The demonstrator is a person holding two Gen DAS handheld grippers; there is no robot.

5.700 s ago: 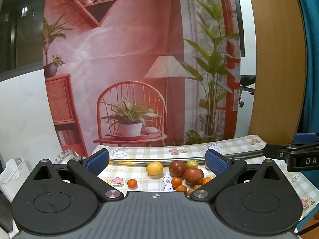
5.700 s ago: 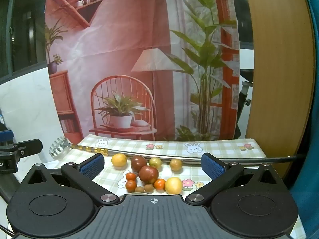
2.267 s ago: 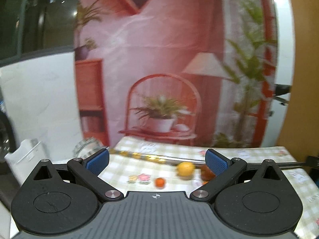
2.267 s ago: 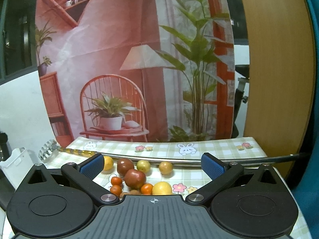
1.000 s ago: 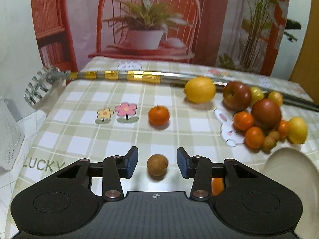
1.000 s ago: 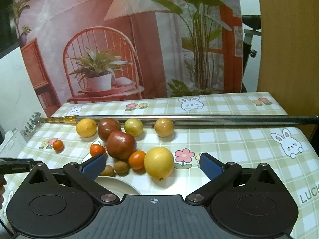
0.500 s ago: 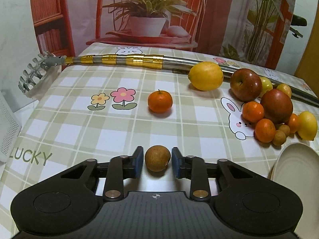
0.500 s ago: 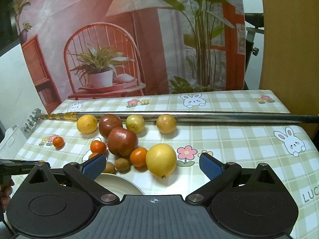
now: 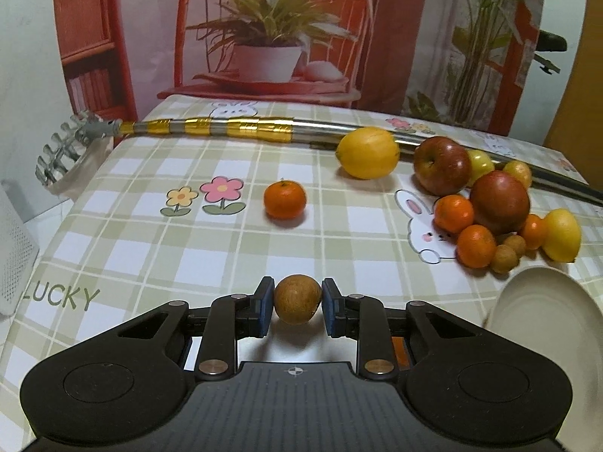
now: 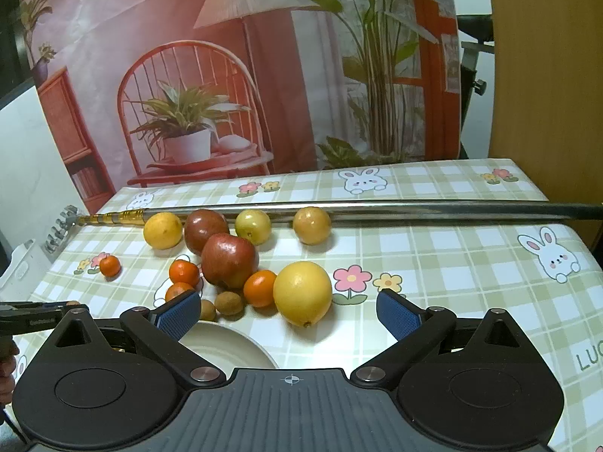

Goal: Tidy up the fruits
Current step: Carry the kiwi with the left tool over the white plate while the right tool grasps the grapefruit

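Left wrist view: your left tool is clamped across the small brown fruit, light, round, apt to roll; squeeze gently. Right tool gapes unladen.

We see a checked tablecloth printed with flowers, rabbits and the word LUCKY covering the table; a long metal rod lies across its far side, its left stretch wrapped in gold bands and ending in a comb-like metal head that overhangs the cloth's left edge; behind hangs a printed backdrop showing a red wire chair, a potted plant, a floor lamp and tall green leaves; a white perforated container stands off the table's left edge; a wooden panel rises at the right.
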